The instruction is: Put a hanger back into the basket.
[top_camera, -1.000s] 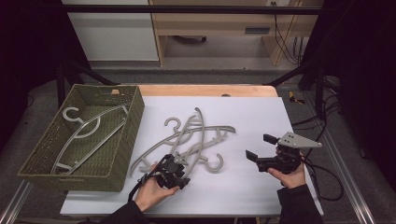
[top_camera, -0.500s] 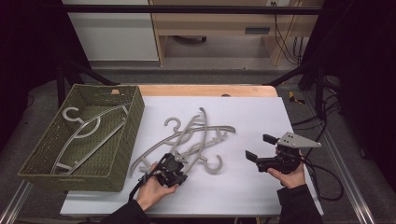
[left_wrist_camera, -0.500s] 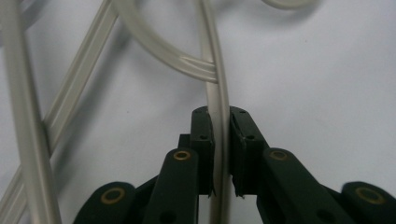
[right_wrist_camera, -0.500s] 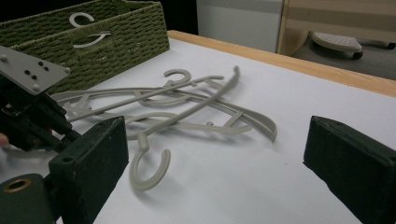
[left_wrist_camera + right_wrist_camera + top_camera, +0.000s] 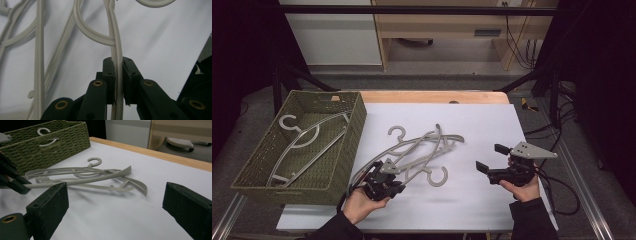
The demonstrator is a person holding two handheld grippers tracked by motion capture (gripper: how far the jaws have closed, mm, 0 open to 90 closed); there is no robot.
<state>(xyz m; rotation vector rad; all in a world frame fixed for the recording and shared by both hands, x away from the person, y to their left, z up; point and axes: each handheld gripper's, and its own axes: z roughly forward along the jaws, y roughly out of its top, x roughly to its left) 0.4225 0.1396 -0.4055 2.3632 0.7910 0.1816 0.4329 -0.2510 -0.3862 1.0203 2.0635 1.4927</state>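
Your left gripper [image 5: 384,181] sits at the near edge of the white worktop [image 5: 492,120], close to the basket [image 5: 343,165], and its fingers [image 5: 110,75] have just been closing. They now pinch the thin grey arm of a hanger [image 5: 117,57]. In the left gripper view that arm runs straight up between the two black pads, touching both, with the pads clamped on either side of it. Just beyond the fingertips the arm crosses a curved loop of another hanger.

The held hanger belongs to the tangled pile of hangers [image 5: 427,147] lying in the middle of the worktop. In the right gripper view its pinched end sits off the sheet, above its own shadow, while the far end rests among the others.

Your right gripper [image 5: 493,159] is at the right side of the worktop, well apart from the pile. Its fingers [image 5: 48,202] are spread wide with nothing between them, pointing toward the pile.

The green woven basket stands at the left edge of the worktop and holds a white hanger [image 5: 302,137], lying flat inside it.
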